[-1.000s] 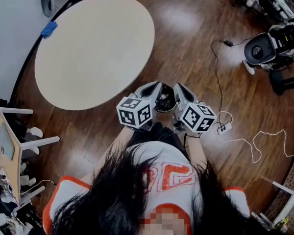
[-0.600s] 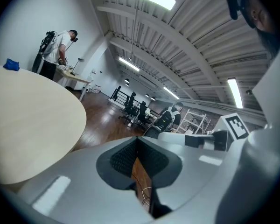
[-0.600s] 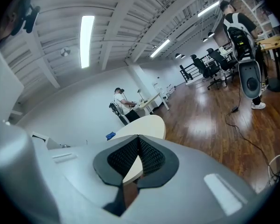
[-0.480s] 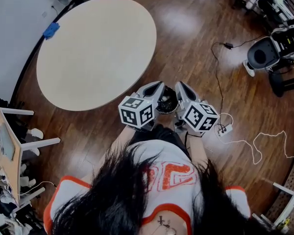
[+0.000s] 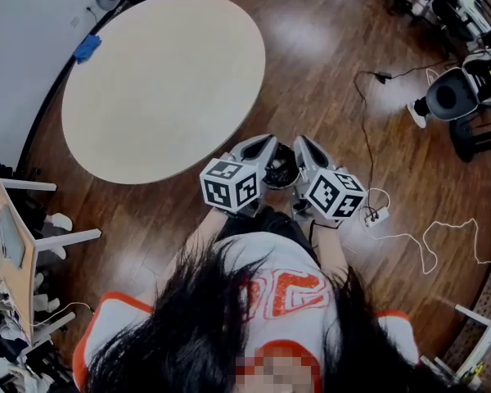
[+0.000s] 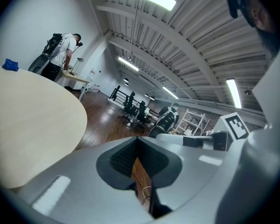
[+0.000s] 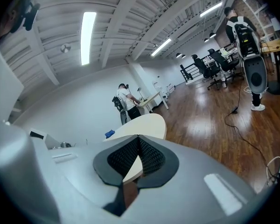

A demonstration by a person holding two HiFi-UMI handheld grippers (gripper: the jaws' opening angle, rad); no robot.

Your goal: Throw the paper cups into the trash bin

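Cups are nowhere in view: the tabletop (image 5: 164,80) holds none, and the dark round thing under the claws is probably the bin (image 5: 280,170). Left claw (image 6: 137,138) and right claw (image 7: 138,136) are both closed and empty. The task looks done; the next move is only a check for strays. No writing is legible.

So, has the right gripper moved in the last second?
No. The right gripper stays put, the same distance left of the white power strip, tongs shut.
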